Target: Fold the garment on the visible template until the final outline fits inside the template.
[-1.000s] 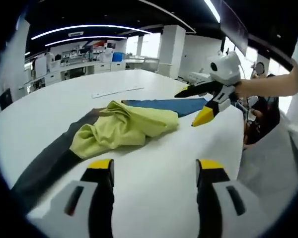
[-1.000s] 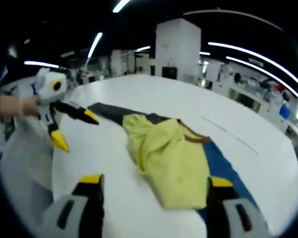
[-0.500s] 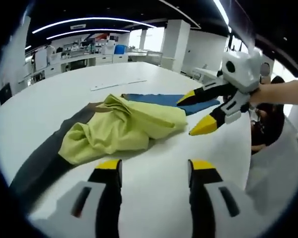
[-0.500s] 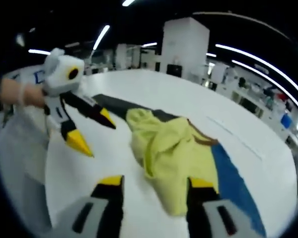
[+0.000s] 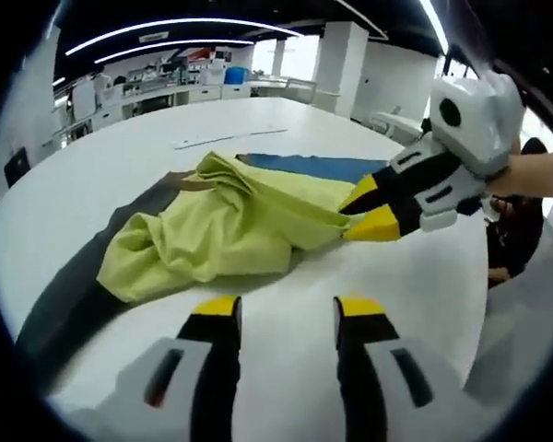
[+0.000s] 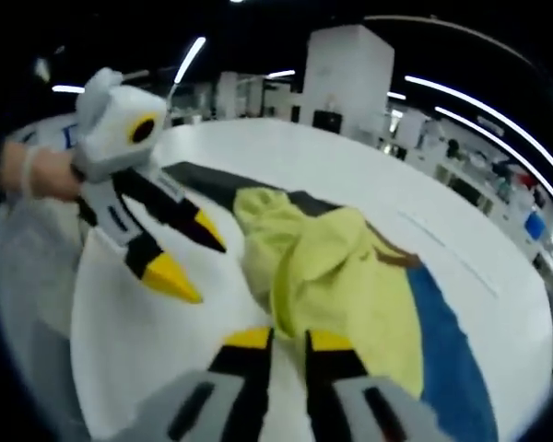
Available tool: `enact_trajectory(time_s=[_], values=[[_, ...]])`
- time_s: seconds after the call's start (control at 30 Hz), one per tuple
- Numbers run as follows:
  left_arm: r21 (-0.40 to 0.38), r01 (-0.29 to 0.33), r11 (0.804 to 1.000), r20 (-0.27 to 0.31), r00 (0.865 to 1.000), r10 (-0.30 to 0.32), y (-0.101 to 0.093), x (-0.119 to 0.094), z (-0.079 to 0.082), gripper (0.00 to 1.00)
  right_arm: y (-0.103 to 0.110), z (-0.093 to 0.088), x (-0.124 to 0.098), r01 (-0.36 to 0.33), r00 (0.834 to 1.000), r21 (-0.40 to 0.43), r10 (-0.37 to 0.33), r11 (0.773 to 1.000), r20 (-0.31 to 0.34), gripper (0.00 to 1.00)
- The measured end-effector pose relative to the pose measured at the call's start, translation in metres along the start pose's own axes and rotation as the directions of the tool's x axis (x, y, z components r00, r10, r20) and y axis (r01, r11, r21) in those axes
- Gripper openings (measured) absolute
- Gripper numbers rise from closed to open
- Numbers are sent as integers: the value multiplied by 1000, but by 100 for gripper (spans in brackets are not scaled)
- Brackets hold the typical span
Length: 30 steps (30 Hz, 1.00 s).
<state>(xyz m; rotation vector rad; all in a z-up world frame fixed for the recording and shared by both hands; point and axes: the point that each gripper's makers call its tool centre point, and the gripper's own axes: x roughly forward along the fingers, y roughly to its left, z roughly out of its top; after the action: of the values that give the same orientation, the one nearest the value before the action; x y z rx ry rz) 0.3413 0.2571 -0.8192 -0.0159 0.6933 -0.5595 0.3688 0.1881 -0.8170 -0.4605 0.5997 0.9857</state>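
A crumpled yellow garment lies on a long flat template, dark grey at one end and blue at the other. My left gripper is open over bare table, a little short of the cloth. Coming in from the right, my right gripper has its jaws pinched on the garment's near edge. In the right gripper view its jaws stand almost together with the yellow garment running down between them. The left gripper hangs open beside the cloth, not touching it.
The white round table carries a thin pale strip beyond the template. A hand holds the right gripper, and the table edge drops off behind it. Desks and pillars stand far off.
The right gripper has come down to the garment's edge and its jaws have closed from wide open to nearly together. The left gripper's jaws have narrowed and it has drawn closer to the cloth.
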Motion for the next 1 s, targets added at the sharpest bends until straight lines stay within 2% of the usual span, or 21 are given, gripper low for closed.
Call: enact_trajectory(time_s=[0.03,0.1,0.17,0.3,0.4,0.5,0.57,0.63,0.73,0.8,0.87,0.9,0.93,1.0], values=[[-59,-2,998,-6,1000,1,0,1,0,34,1,0,0,0,1000,5,0,1000,0,7],[-86,-8,996,7,1000,9,2,5,3,31,-1,0,2,2,1000,10,-2,1000,0,3],[-131,-13,991,8,1000,14,4,10,4,30,0,1,3,1,1000,15,-1,1000,3,2],[-167,-32,985,3,999,33,10,18,2,28,-1,2,3,4,1000,9,-4,1000,2,0],[-247,-30,969,20,999,36,11,22,4,25,-1,1,3,1,1000,18,-1,1000,2,0],[-283,-37,958,22,999,45,15,26,5,22,0,1,3,0,1000,26,0,1000,2,0],[-344,-28,938,23,999,38,10,26,3,21,0,1,2,-1,1000,31,1,1000,3,0],[-368,-37,929,21,999,48,15,28,2,20,0,1,2,-1,1000,31,1,1000,7,0],[-448,-20,894,37,998,41,10,28,6,17,1,1,2,-2,1000,33,1,999,8,0],[-456,-22,890,40,998,45,14,30,4,16,0,1,2,-1,1000,34,1,999,6,0],[-482,-21,876,43,998,48,13,30,4,14,0,1,1,-2,1000,34,2,999,5,0],[-502,-15,865,47,998,45,10,29,5,12,0,1,1,-2,1000,33,2,999,5,0],[-505,-16,863,44,998,45,8,28,5,9,0,1,1,-2,1000,33,1,999,5,0],[-537,-2,843,57,998,39,8,28,6,0,-1,0,1,-2,1000,34,2,999,5,0]])
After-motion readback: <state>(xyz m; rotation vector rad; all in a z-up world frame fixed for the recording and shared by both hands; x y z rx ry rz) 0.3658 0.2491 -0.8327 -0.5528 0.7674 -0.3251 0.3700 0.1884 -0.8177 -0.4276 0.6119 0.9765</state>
